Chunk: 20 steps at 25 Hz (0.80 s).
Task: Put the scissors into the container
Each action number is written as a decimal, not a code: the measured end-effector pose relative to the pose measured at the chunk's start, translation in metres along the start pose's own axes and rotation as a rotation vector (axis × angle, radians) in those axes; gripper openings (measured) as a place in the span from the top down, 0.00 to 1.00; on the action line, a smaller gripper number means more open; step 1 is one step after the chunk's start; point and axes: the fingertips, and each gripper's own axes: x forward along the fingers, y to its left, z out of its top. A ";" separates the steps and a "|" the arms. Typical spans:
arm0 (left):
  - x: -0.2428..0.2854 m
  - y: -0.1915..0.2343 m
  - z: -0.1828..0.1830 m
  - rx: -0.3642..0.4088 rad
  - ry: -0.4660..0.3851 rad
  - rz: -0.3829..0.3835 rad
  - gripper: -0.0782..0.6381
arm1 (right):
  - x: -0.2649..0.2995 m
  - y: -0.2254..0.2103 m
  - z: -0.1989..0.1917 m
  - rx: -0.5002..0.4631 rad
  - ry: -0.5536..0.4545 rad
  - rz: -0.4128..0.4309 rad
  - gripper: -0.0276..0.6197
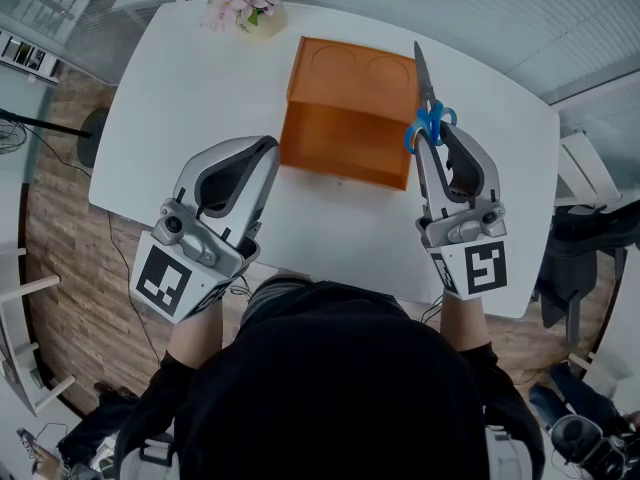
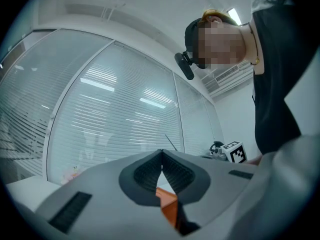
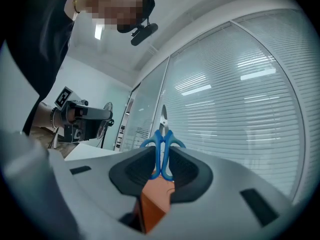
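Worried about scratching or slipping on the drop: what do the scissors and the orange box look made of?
The scissors: smooth, evenly blue handles, likely moulded plastic. The blade is pale grey with a sheen, likely steel. The orange box: even matte orange, flat walls, crisp edges and two shallow round marks on it. It is probably plastic, though painted wood can't be ruled out.

Orange container [image 1: 345, 138] mid-table, free tabletop [image 1: 190, 98] either side, flowers [image 1: 245, 3] at far edge.
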 end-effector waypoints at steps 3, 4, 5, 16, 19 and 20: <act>-0.001 0.000 0.000 -0.001 0.000 0.001 0.87 | 0.002 0.005 -0.007 0.037 0.027 0.014 0.82; -0.002 0.000 0.000 -0.001 0.000 0.001 0.87 | 0.002 0.006 -0.008 0.031 0.027 0.018 0.82; -0.003 0.000 0.000 -0.002 0.000 0.002 0.87 | 0.003 0.007 -0.010 0.024 0.029 0.021 0.82; -0.010 0.006 0.002 0.003 0.004 0.004 0.87 | 0.013 0.027 -0.040 0.011 0.124 0.093 0.82; -0.011 0.006 0.002 0.004 0.004 0.003 0.87 | 0.015 0.032 -0.049 0.001 0.147 0.112 0.82; -0.011 0.006 0.002 0.003 0.005 0.002 0.87 | 0.016 0.033 -0.052 0.002 0.156 0.119 0.82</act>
